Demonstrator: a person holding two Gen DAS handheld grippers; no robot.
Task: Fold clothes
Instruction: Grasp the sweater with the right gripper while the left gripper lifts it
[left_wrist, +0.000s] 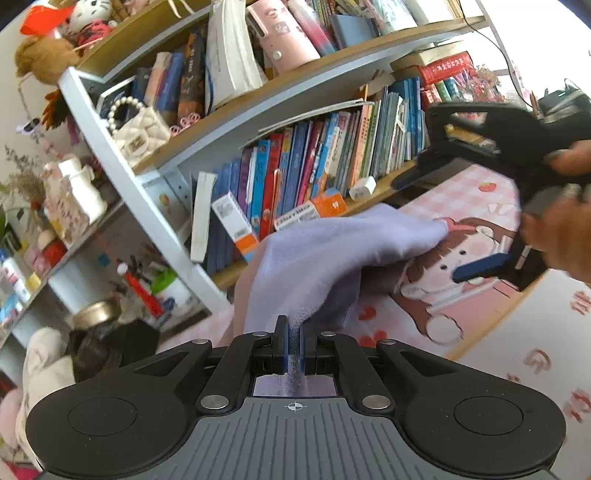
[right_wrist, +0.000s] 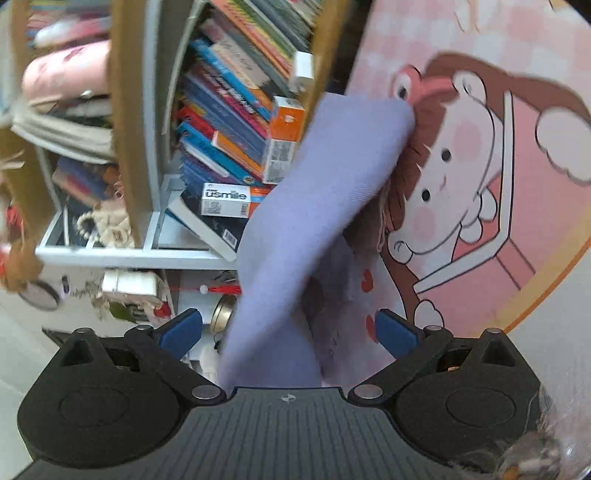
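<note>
1. Lilac garment (left_wrist: 325, 258) draped over pink cartoon mat (left_wrist: 480, 295); crowded bookshelf (left_wrist: 295, 166) just behind.
2. Left gripper (left_wrist: 293, 343) clenched on garment's edge; right gripper (right_wrist: 288, 332) spread wide, rolled sideways, cloth hanging loose between its fingers.

The lilac garment (left_wrist: 317, 258) is soft, matt knitted cloth with a fine weave. The left tool (left_wrist: 293, 332) is matt black plastic with blue rubbery pads and bright metal rivets, as is the right tool (right_wrist: 288, 332). The printed mat (right_wrist: 480, 147) looks smooth, faintly glossy. The bookshelf (left_wrist: 258, 107) has wood-look boards and white painted uprights, holding glossy paper books (left_wrist: 314, 162).
</note>
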